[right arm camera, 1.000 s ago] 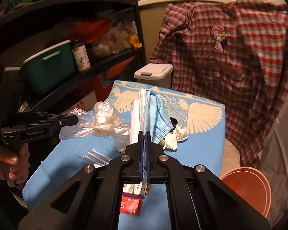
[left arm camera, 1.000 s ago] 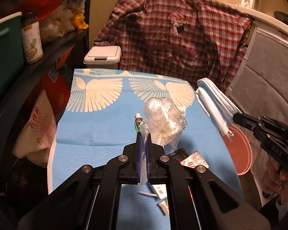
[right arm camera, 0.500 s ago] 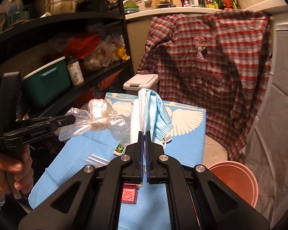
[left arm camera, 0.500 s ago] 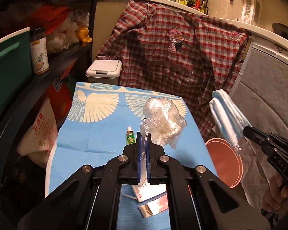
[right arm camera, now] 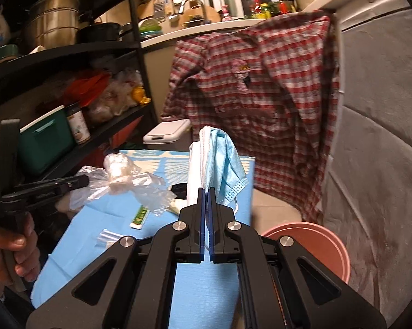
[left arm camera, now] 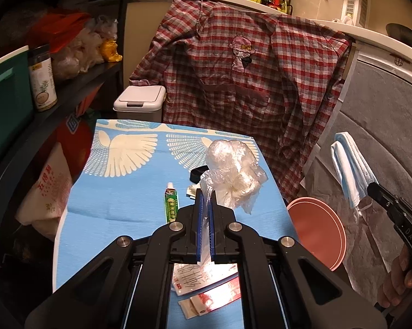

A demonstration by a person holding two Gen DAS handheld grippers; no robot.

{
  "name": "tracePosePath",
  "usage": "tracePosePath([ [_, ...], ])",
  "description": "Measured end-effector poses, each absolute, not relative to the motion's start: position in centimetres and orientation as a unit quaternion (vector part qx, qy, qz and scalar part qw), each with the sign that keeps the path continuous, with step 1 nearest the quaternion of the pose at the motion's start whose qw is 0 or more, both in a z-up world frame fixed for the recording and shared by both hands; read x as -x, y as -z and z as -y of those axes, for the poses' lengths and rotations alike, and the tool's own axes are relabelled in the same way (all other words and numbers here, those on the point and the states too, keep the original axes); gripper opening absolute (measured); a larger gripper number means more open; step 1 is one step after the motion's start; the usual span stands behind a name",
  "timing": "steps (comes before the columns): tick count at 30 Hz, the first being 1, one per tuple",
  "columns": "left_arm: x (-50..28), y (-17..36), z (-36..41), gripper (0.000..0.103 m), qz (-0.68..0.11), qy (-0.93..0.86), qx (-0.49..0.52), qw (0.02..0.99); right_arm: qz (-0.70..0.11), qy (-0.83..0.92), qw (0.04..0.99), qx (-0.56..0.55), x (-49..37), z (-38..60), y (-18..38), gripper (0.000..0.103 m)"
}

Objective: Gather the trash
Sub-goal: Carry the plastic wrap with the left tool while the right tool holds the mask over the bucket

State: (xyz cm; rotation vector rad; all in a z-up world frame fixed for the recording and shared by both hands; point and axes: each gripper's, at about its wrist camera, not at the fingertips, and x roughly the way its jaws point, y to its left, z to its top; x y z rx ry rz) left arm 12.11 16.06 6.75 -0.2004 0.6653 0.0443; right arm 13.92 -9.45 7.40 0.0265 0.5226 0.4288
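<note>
Since both loads are thin and floppy, the main risk is a slip before either reaches the pink bucket (right arm camera: 310, 246), which sits on the floor just off the table's (left arm camera: 118, 192) right edge. The left gripper (left arm camera: 205, 208) has its fingers pinched fully together on only a thin edge of the crumpled clear plastic bag (left arm camera: 233, 170), so the bulk hangs free above the blue cloth & could tear or slide out w/ a quick swing. The right gripper (right arm camera: 207, 200) is likewise clamped tight on a blue face mask (right arm camera: 222, 159), held off the table's right side, nearer the bucket; its dangling ear loop could snag. A green tube (left arm camera: 170, 204), wrappers (left arm camera: 206, 288) etc. lie uncollected on the table.
</note>
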Motion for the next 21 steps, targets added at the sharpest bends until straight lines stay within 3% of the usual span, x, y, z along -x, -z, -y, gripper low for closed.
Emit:
tracePosePath([
  [21,-14.7,-5.8,-13.1,0.004,-0.333,-0.003,0.100,0.938,-0.273,-0.144,0.951,-0.023,-16.2,14.2,-4.6,0.002],
])
